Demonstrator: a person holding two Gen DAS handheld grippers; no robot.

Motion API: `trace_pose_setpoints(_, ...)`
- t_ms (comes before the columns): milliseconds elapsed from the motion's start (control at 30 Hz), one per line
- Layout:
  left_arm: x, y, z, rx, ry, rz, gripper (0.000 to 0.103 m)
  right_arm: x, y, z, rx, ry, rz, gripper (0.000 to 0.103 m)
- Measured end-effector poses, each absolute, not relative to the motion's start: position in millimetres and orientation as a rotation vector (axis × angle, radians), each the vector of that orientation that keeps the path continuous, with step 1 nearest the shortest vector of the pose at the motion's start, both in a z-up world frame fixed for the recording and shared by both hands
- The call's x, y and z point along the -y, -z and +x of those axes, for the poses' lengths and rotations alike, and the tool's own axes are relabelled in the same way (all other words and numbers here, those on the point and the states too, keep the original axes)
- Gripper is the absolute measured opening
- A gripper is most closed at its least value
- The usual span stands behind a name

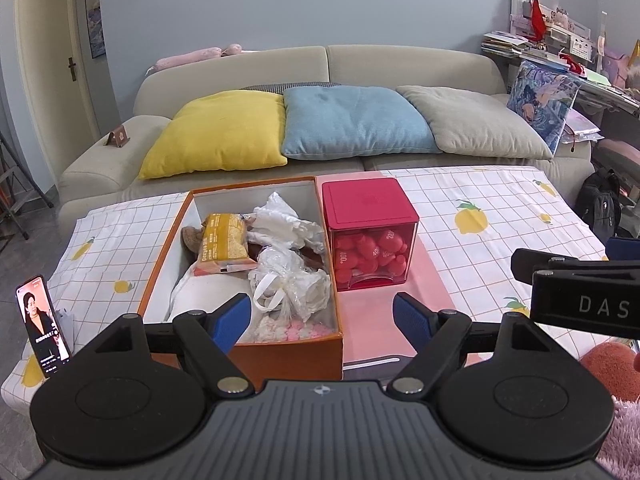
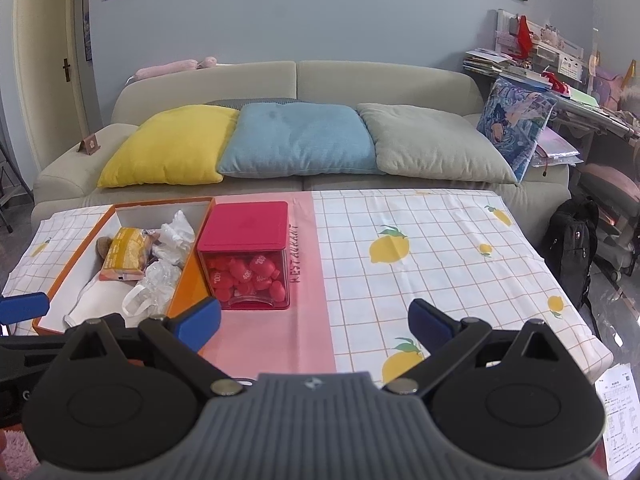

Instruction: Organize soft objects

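Blue-padded tongs (image 1: 322,314) agape, crinkly bags (image 1: 288,256), cardboard box (image 1: 288,350)

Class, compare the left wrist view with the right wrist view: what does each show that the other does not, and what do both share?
Only the left wrist view shows the upright smartphone with a lit screen at the table's left edge and the pink pellets at the near end of the box.

Only the right wrist view shows the printed paper sheet on the floor and the word printed on the pink cloth strip.

Both show the open orange cardboard box of bags and packets, the red-lidded clear cube, the sofa cushions, and open jaws.
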State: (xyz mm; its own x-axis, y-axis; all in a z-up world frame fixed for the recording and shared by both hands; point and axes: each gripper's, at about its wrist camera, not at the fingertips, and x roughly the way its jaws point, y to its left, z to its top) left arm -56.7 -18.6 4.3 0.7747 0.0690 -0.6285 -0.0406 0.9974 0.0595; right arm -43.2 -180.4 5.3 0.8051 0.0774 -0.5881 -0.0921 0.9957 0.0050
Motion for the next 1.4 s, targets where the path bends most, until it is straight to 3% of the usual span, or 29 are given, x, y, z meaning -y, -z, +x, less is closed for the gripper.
trace_pose_setpoints(1400, 20.0, 0.1, -59.0, -0.692, -0.047, 0.044, 0.094, 180.9, 3.0, -38.7, -0.679, -0.063, -0.038, 0.098)
